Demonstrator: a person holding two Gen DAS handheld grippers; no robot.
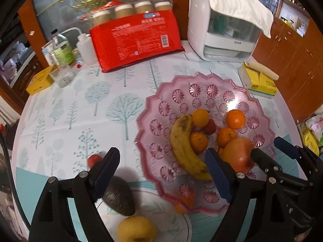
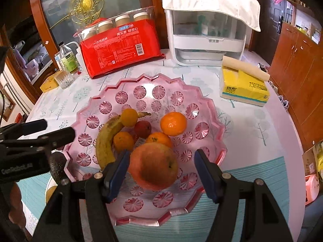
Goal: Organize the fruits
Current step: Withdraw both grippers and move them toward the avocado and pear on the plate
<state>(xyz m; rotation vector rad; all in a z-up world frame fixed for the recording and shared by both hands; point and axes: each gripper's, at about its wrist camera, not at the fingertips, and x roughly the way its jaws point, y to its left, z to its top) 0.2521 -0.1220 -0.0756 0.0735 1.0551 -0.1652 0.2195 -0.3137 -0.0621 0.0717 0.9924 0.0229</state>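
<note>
Most fruit sits in the scalloped pink plastic bowl [image 2: 201,109], the big red-orange apple [image 2: 153,166] between the spread-open right gripper [image 2: 161,173], apparently ungripped. The left gripper [image 1: 161,173] gapes empty; a dark avocado [image 1: 119,197], yellow lemon-like fruit [image 1: 135,230] and small red fruit [image 1: 93,159] wait on the table

Both black plastic two-finger grippers, left [image 1: 161,173] and right [image 2: 161,171], are wearing blue pads [image 2: 118,174] inside their fingers. Silver screw heads [image 2: 98,175] are dotting the arms, and white lettering [image 2: 17,168] is showing on the left gripper's body.

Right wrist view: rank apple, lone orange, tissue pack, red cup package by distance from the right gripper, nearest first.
From the right gripper:
1. apple, between its fingers, in the bowl
2. lone orange, mid-bowl, right
3. tissue pack, on the table, right
4. red cup package, far left
</note>
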